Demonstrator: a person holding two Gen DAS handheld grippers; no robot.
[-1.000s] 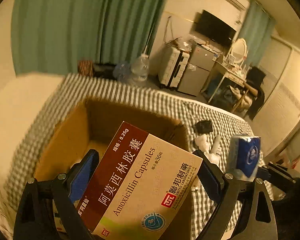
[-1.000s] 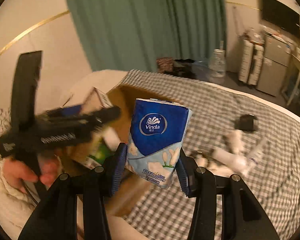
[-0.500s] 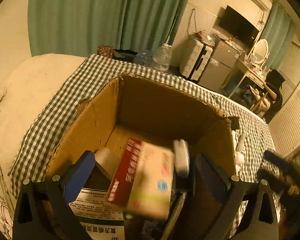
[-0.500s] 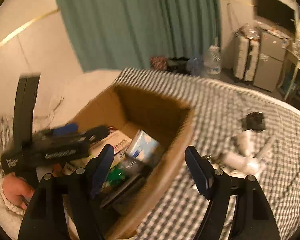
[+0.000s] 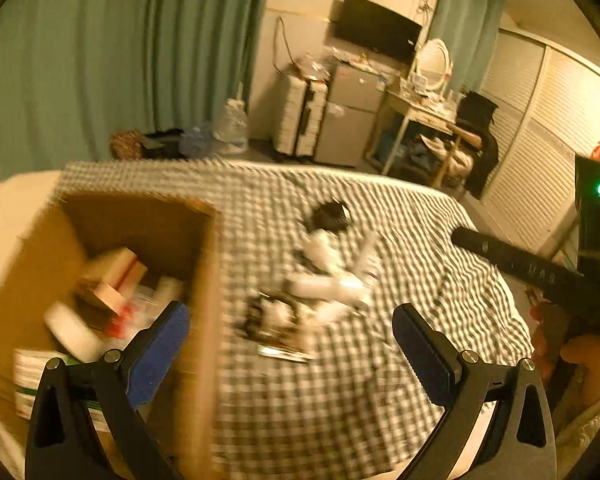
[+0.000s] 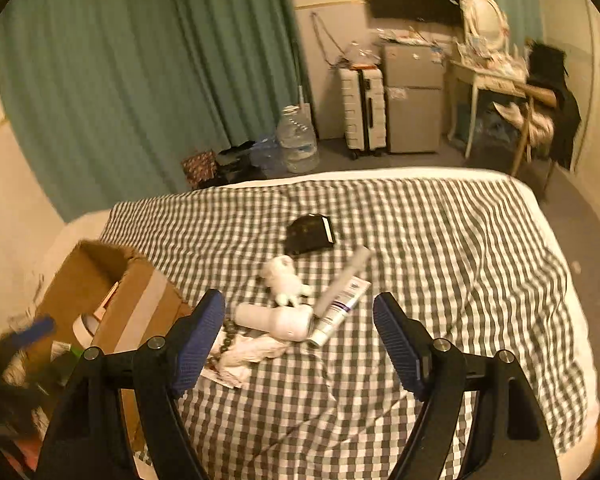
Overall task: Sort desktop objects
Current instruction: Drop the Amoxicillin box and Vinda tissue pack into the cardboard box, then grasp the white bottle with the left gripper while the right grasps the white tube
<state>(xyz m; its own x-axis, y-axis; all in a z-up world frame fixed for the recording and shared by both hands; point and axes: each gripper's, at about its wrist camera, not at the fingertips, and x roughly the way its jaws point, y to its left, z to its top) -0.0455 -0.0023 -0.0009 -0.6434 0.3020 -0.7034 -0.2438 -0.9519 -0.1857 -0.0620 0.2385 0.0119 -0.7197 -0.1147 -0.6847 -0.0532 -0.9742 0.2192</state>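
Hovering empty, left gripper and right gripper both gape wide; cardboard box sits at nine o'clock.

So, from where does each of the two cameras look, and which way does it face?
Left wrist: on the left hand-held gripper, open, facing down over the cardboard box edge and checked bed; the person's right hand shows.
Right wrist: on the right hand-held gripper, open, facing the clutter on the bed.
Both share the box, the black wallet and the room behind.
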